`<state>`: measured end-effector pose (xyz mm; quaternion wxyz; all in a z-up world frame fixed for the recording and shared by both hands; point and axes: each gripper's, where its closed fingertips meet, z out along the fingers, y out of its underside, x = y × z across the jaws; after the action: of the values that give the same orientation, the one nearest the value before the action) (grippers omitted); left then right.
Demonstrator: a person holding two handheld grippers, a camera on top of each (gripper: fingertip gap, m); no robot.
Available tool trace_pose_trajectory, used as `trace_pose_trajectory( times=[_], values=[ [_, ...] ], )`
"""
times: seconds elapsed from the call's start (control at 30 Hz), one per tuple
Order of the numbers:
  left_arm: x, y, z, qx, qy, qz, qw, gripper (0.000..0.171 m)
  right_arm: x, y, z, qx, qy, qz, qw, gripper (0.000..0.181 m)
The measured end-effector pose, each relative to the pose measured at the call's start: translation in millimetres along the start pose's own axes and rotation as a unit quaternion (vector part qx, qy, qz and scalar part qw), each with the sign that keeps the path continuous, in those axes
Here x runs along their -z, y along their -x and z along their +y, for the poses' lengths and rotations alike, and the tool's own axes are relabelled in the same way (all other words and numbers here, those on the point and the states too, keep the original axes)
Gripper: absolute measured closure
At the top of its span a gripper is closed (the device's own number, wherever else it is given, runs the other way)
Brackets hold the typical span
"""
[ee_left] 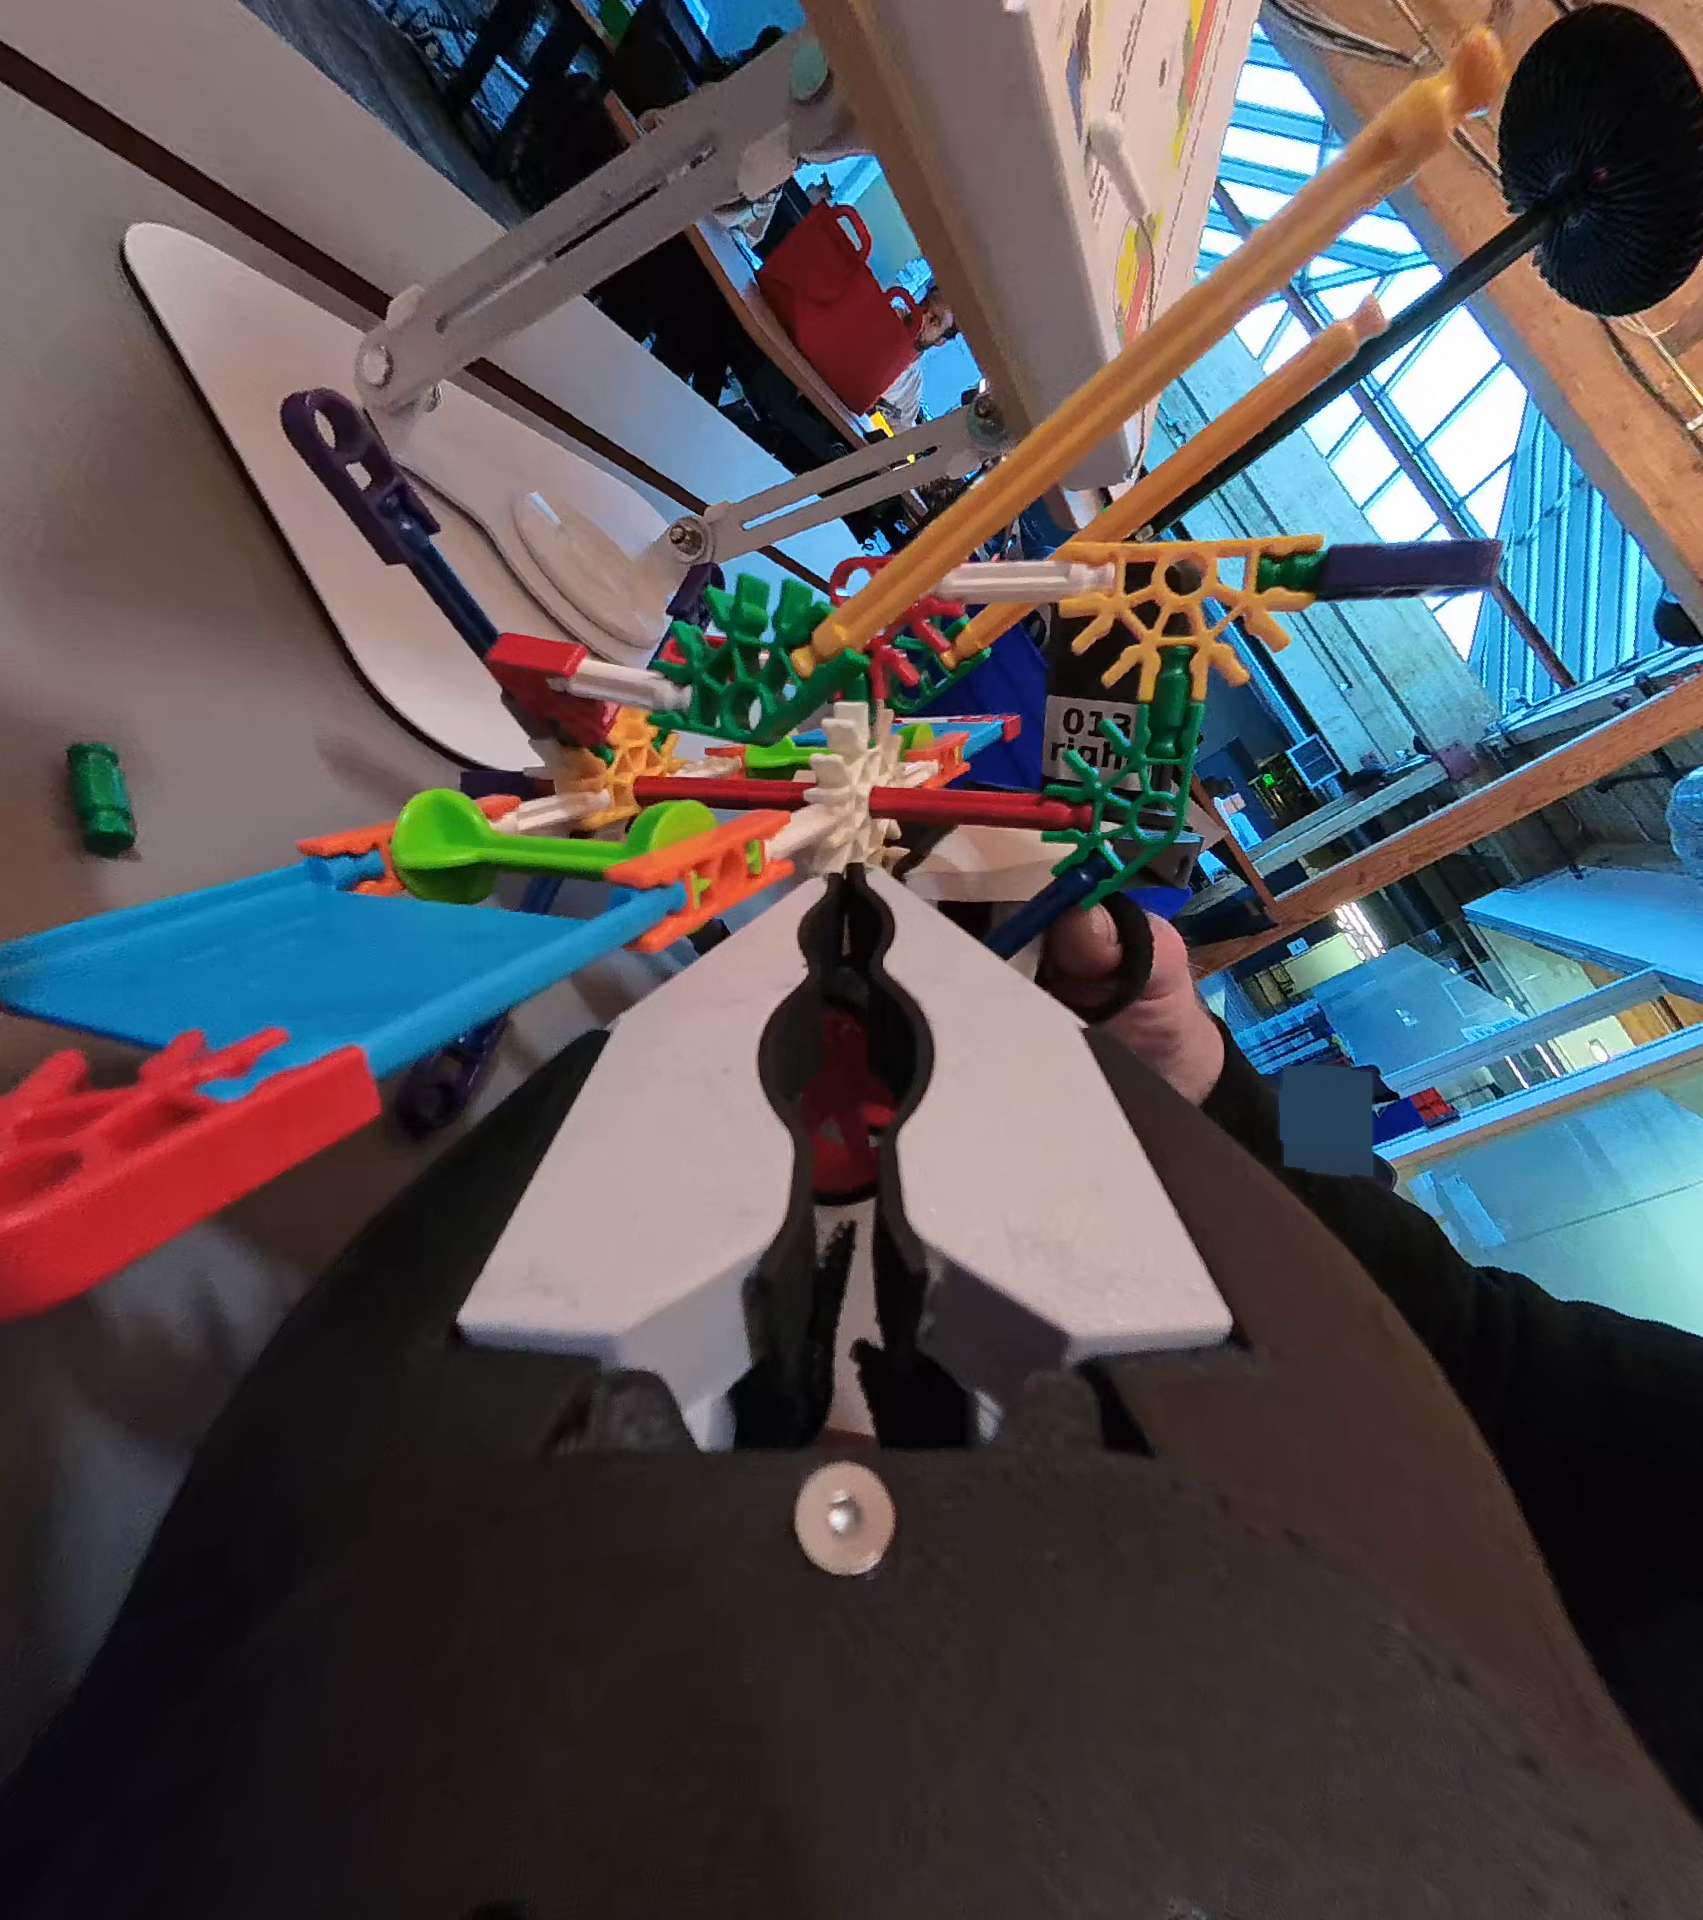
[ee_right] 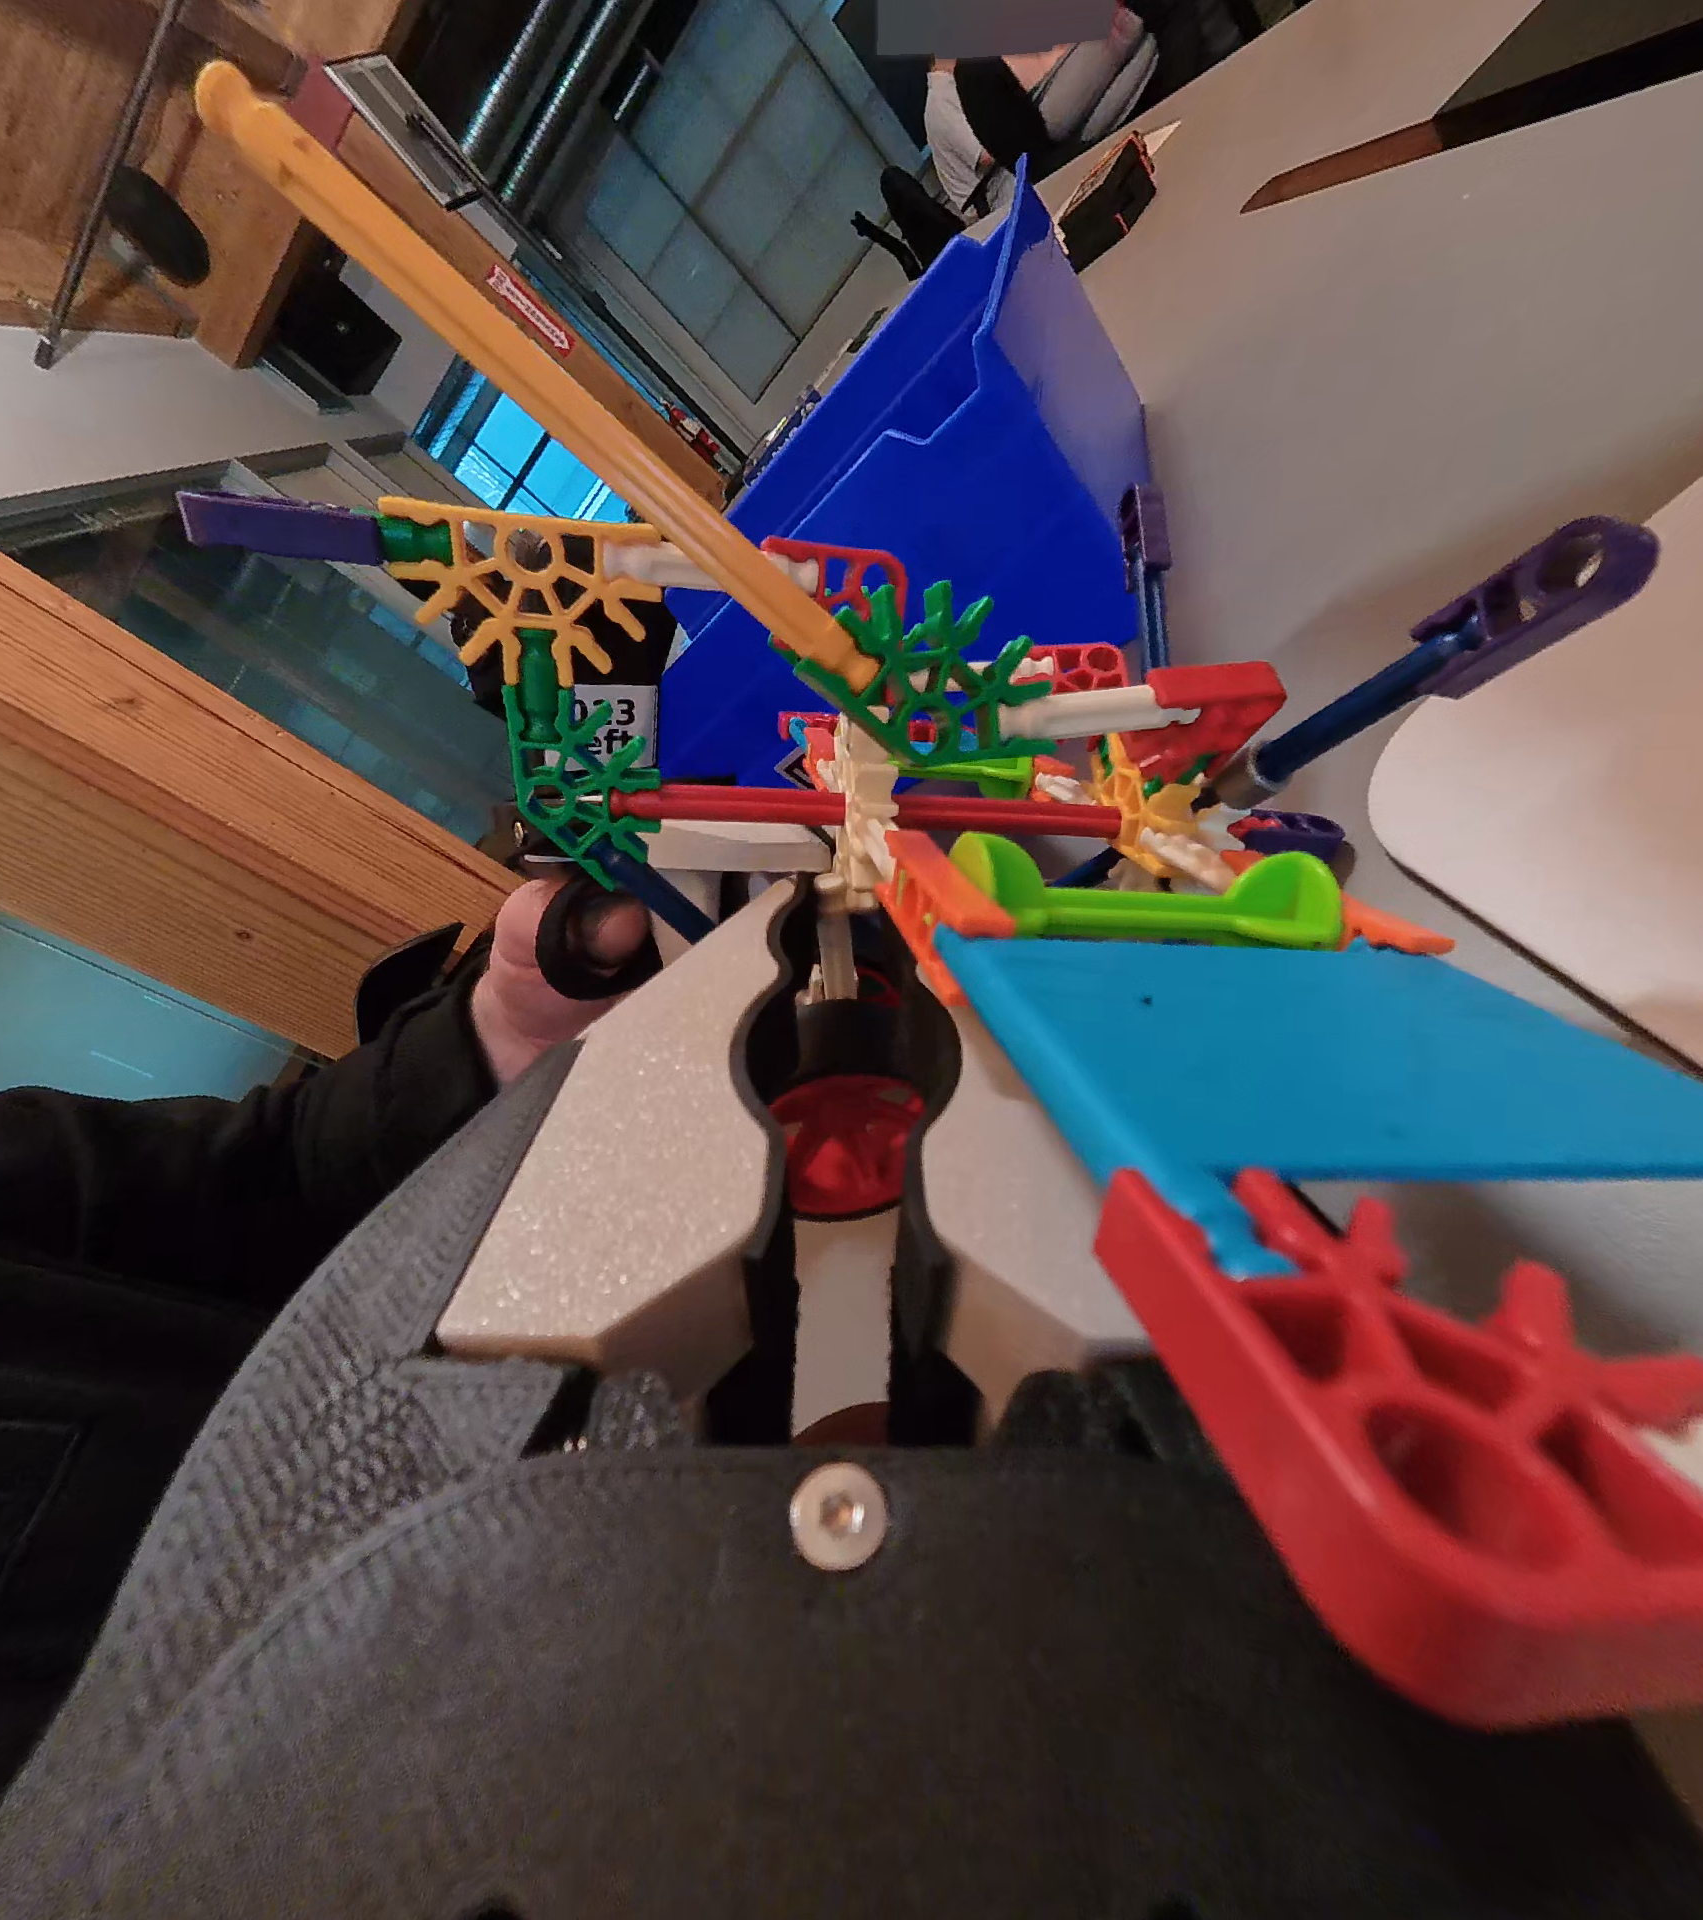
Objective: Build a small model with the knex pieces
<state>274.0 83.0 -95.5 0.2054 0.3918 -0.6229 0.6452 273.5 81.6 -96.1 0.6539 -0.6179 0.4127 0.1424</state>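
A many-coloured rod-and-connector toy model is held between both grippers above the table. My left gripper point(ee_left: 847, 883) is shut just under the model's white snowflake connector point(ee_left: 852, 800), with a red wheel-like piece point(ee_left: 842, 1101) between its fingers. My right gripper point(ee_right: 831, 899) is shut on a grey rod point(ee_right: 836, 961) below the same white connector point(ee_right: 862, 810), with a red-hubbed wheel point(ee_right: 842, 1143) between its fingers. A light blue panel point(ee_left: 307, 956) point(ee_right: 1346, 1060) ending in a red connector point(ee_left: 99, 1174) point(ee_right: 1449, 1455) sticks out sideways. Long yellow rods point(ee_left: 1138, 384) point(ee_right: 514, 353) point away.
A loose green piece point(ee_left: 102, 798) lies on the grey table. A blue bin point(ee_right: 982, 520) stands behind the model. A white folding stand point(ee_left: 556, 239) carries a board. A hand point(ee_left: 1148, 997) point(ee_right: 535, 987) holds the other gripper across the model in each view. Less than 4 cm separates the two grippers' tips.
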Motion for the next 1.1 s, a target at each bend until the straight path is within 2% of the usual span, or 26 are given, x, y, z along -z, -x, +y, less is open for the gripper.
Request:
trace_pose_trajectory(
  times=[0.03,0.57,1.1],
  values=[
    [0.0,0.1,-0.2,0.0,0.0,0.0,1.0,0.171,-0.2,0.0,-0.1,0.0,0.0,0.0,1.0,0.173],
    [-2.1,-0.6,1.2,-0.007,0.007,0.001,1.0,0.171,-2.9,-1.4,1.1,0.002,0.005,0.007,1.0,0.172],
    [-12.4,-13.2,18.0,0.022,0.075,0.065,0.995,0.169,-5.1,0.9,-0.1,0.0,-0.001,0.002,1.0,0.177]
  ],
)
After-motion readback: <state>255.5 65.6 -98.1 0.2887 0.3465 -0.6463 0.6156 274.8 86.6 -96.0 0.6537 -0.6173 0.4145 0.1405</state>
